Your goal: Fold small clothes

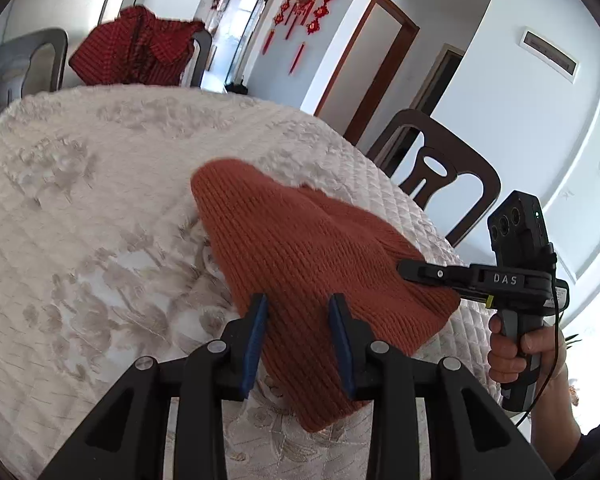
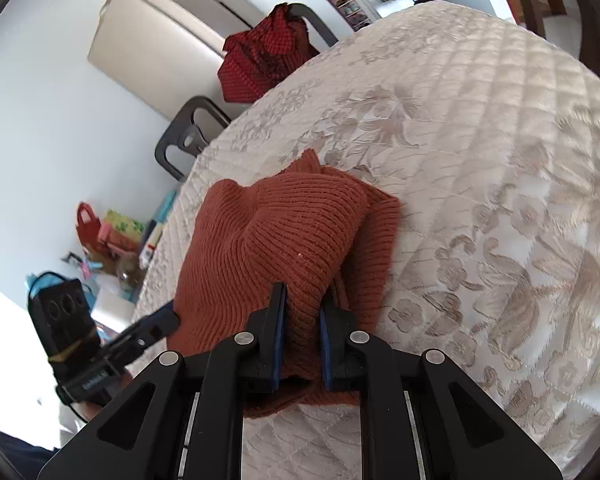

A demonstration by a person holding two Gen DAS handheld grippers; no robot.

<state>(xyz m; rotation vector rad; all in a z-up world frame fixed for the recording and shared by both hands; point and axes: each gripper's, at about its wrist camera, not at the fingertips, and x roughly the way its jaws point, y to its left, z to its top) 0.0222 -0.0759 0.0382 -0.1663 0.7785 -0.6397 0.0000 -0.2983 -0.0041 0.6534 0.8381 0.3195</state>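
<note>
Rust-orange ribbed knit garment on quilted cream tablecloth. Right gripper clamps its bunched near fold; left gripper, angled downward, straddles its edge, pad contact unclear.

knit garment lies on table, chairs behind

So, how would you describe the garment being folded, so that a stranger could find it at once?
Start at the big table under the cream quilted cloth. Near its front edge lies a rust-orange ribbed knit garment, with both tongs at it. Unlike the dark red checked garment hanging on a chair behind the table, it is plain-coloured and lies on the cloth.
</note>
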